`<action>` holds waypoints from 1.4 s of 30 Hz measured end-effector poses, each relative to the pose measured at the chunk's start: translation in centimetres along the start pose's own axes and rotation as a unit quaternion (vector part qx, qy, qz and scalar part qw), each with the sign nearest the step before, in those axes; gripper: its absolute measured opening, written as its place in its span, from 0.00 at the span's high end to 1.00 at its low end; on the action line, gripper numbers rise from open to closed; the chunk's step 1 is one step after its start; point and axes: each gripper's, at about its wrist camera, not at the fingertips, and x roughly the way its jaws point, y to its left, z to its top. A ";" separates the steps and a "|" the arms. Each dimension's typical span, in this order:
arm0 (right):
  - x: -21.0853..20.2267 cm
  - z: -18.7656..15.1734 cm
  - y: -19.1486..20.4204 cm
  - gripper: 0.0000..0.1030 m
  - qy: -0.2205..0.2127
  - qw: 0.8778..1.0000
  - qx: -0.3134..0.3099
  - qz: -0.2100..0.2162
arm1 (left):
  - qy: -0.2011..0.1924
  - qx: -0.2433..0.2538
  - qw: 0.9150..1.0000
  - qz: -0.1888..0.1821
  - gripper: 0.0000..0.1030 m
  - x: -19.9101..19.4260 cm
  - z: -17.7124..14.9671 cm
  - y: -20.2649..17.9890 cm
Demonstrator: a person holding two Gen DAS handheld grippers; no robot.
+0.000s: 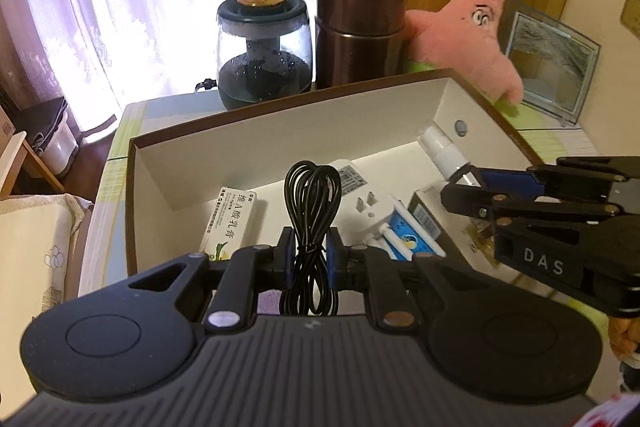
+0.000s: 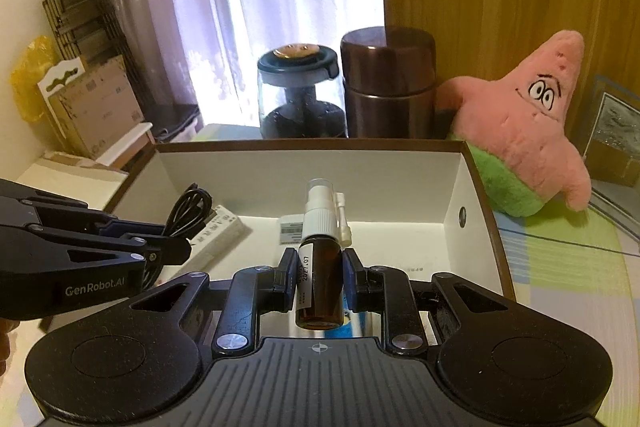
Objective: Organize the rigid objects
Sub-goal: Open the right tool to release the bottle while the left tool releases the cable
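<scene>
Both tools loaded, held over the open box.
Left tool (image 1: 311,261) is clenched on a coiled black cable (image 1: 314,203); right tool (image 2: 319,277) is clenched on a brown spray bottle (image 2: 320,267) with a white nozzle. Both items hang above the white-lined box (image 2: 472,195), which sits on the surface (image 2: 568,267) toward its far edge and contains a white plug adapter (image 1: 360,195) and a medicine carton (image 1: 230,223).

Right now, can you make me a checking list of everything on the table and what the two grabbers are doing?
Surface: table with a checked cloth.
Job's things: open box holding a plug adapter, a carton, small packets.
Clutter: glass jar, brown flask, pink star toy, picture frame.
Grippers: left gripper shut on the cable; right gripper shut on the spray bottle, both over the box.
Cables: only the held coil.
Surroundings: curtains, cardboard boxes.
</scene>
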 end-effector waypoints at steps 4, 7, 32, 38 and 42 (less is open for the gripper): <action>1.5 0.3 -0.8 0.80 0.009 1.000 0.004 -0.004 | 0.007 0.000 1.000 0.002 0.88 1.5 0.5 0.3; 2.4 0.6 -1.3 0.80 0.017 1.000 0.006 -0.006 | 0.014 0.001 1.000 0.002 0.88 2.6 0.8 0.5; 5.5 1.7 -3.0 0.80 0.023 0.999 0.037 0.000 | 0.037 -0.018 0.999 0.017 0.65 6.6 1.3 2.2; 5.1 1.6 -3.0 0.73 0.029 0.999 0.037 0.003 | 0.035 -0.020 0.999 0.014 0.65 6.0 0.8 2.3; 4.3 1.0 -3.0 0.63 0.027 0.999 0.042 0.005 | 0.036 -0.022 0.999 0.013 0.65 5.5 0.7 2.3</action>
